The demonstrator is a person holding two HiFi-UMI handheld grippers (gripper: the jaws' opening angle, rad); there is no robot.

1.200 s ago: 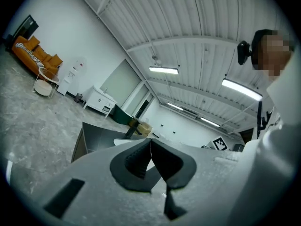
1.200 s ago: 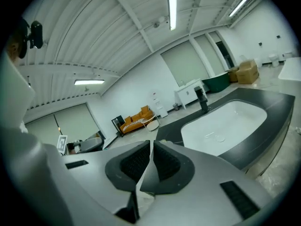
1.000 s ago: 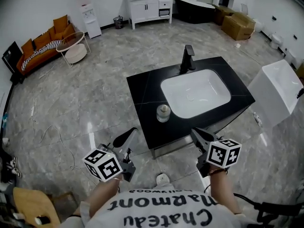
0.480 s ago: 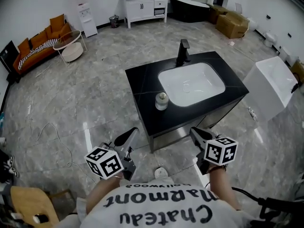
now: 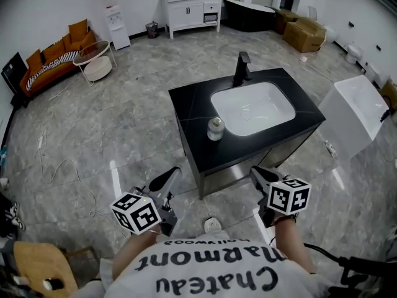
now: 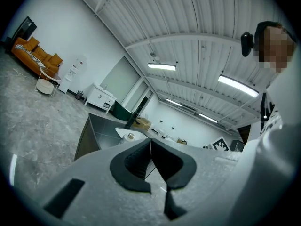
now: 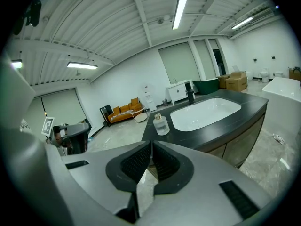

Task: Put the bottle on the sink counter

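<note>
- While both grippers are held low in front of the person, short of the vanity, the bottle [image 5: 215, 128] stands upright on the sink counter [image 5: 189, 110]. It rests on the black top just beside the left rim of the white basin [image 5: 252, 107], and neither gripper touches it.
- Bottle condition: small, clear body, pale cap. In the right gripper view it stands ahead of the jaws, well apart from them.
- Left gripper [image 5: 166, 177]: jaws pressed together, dark ribbed pads meeting along a single line, nothing between them. It points roughly level toward the counter's left side panel.
- Right gripper [image 5: 259, 174]: jaws likewise closed tip to tip, nothing held. It is angled downward toward the counter's front edge.
- Left marker cube [image 5: 135, 214] and right marker cube [image 5: 288, 196]: each sits at the rear of its gripper, close to the person's shirt.
- Faucet [image 5: 242, 69]: black, upright at the far rim of the basin.
- Floor [image 5: 124, 141]: grey marble, glossy, with a loose cable lying at the left.
- Surroundings, all well apart from the counter: orange sofa [image 5: 53, 54] at far left, round side table [image 5: 94, 59] near it, white cabinet [image 5: 191, 8] against the far wall, cardboard boxes [image 5: 304, 33] at far right.
- White fixture [image 5: 356, 120]: box-shaped, standing on the floor to the right of the counter, not touching it.
</note>
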